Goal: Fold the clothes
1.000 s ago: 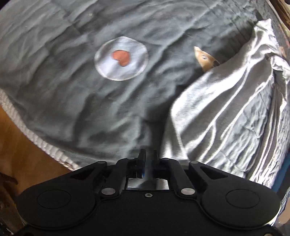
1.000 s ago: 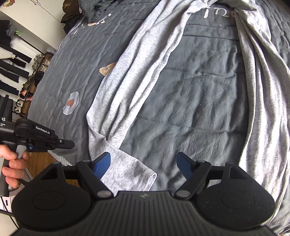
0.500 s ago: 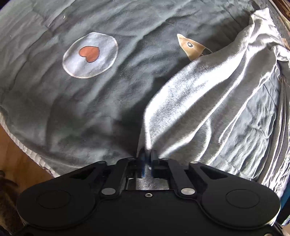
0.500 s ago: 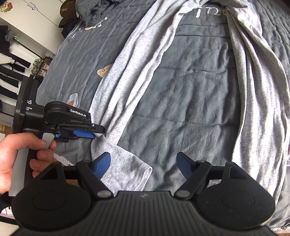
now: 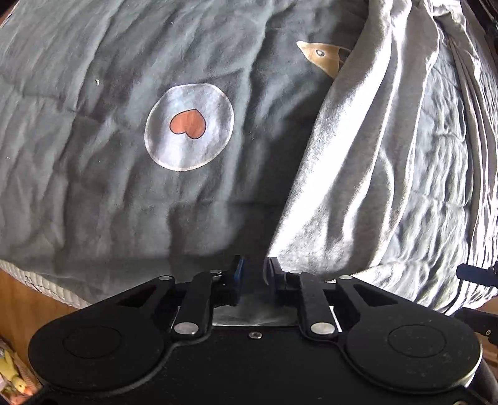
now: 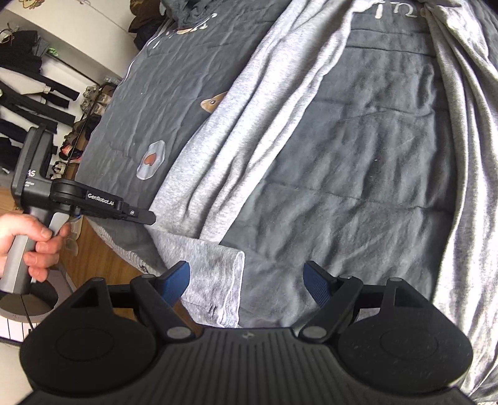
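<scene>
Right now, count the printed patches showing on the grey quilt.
3: heart patch mid-quilt, brown patch half under the garment, lettering at the far end. More may be hidden.

Your light grey garment point(image 6: 236, 131) lies crumpled and unfolded along the bed point(image 6: 358, 162), one cuffed end point(image 6: 218, 280) flat near the bed's edge.
</scene>
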